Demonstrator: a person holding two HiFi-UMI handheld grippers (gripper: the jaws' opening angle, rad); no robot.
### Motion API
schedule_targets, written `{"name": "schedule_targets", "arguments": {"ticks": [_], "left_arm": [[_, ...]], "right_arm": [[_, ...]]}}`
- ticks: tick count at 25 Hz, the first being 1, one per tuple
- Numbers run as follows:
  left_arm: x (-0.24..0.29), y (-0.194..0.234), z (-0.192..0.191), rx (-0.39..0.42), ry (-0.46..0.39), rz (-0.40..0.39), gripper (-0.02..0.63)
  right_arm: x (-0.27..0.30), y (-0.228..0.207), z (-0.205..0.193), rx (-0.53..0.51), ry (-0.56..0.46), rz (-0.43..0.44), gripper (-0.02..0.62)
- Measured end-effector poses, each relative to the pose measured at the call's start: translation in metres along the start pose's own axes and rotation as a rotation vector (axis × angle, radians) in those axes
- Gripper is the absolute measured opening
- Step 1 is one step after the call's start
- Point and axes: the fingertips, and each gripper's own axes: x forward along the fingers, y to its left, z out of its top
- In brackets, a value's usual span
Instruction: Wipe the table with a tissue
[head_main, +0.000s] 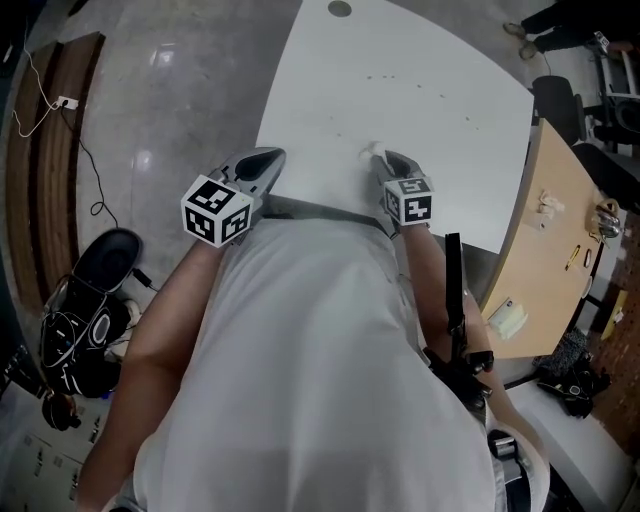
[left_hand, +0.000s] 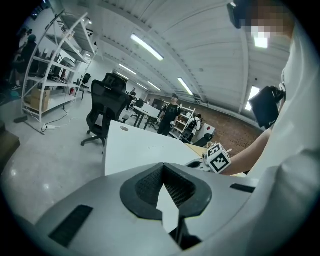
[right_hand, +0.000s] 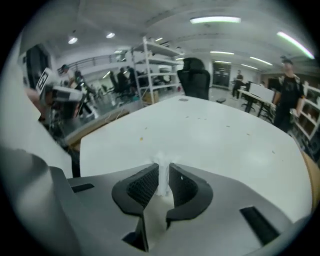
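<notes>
The white table (head_main: 400, 90) fills the top of the head view, with small dark specks (head_main: 385, 77) on it. My right gripper (head_main: 388, 160) is over the table's near edge, shut on a small white tissue (head_main: 371, 150). In the right gripper view the tissue (right_hand: 163, 182) stands pinched between the black pads of that gripper (right_hand: 163, 172), above the table (right_hand: 210, 135). My left gripper (head_main: 265, 158) is at the table's near left edge. Its jaws (left_hand: 163, 167) meet at the tips with nothing in them. The right gripper's marker cube (left_hand: 218, 157) shows in the left gripper view.
A wooden desk (head_main: 560, 230) with small items adjoins the table on the right. A black office chair (head_main: 555, 100) stands behind it. A black bag (head_main: 95, 320) and cables lie on the floor at left. Shelving (left_hand: 55, 65), another chair (left_hand: 107, 105) and a standing person (left_hand: 170, 115) are farther off.
</notes>
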Motion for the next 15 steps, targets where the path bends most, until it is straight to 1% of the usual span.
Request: {"name": "schedule_targets", "arguments": {"ticks": [2,3,5,7,9,12,15], "left_arm": [[-0.001,0.002,-0.002,-0.003,0.004,0.002,0.006],[-0.001,0.003,-0.004,-0.003,0.008,0.003,0.006],[0.000,0.004,-0.008,-0.005,0.016,0.008,0.006],[0.001,0.003,-0.010,-0.010,0.017,0.014,0.006],[0.003,0.002,-0.011,-0.015,0.012,0.018,0.006],[0.005,0.002,-0.011,-0.021,0.010,0.029,0.006],[0.005,0.004,-0.007,-0.024,0.003,0.047,0.006]], "right_arm": [[0.004,0.021,-0.010,-0.147,0.036,0.025,0.061],[0.003,0.031,-0.013,-0.192,0.044,0.040,0.061],[0.001,0.052,-0.017,-0.244,0.060,0.089,0.061],[-0.002,0.067,-0.022,-0.277,0.079,0.127,0.061],[-0.004,0.078,-0.024,-0.285,0.087,0.157,0.061],[0.001,0.086,-0.020,-0.313,0.065,0.187,0.061],[0.012,0.084,-0.008,-0.329,0.040,0.197,0.061]]}}
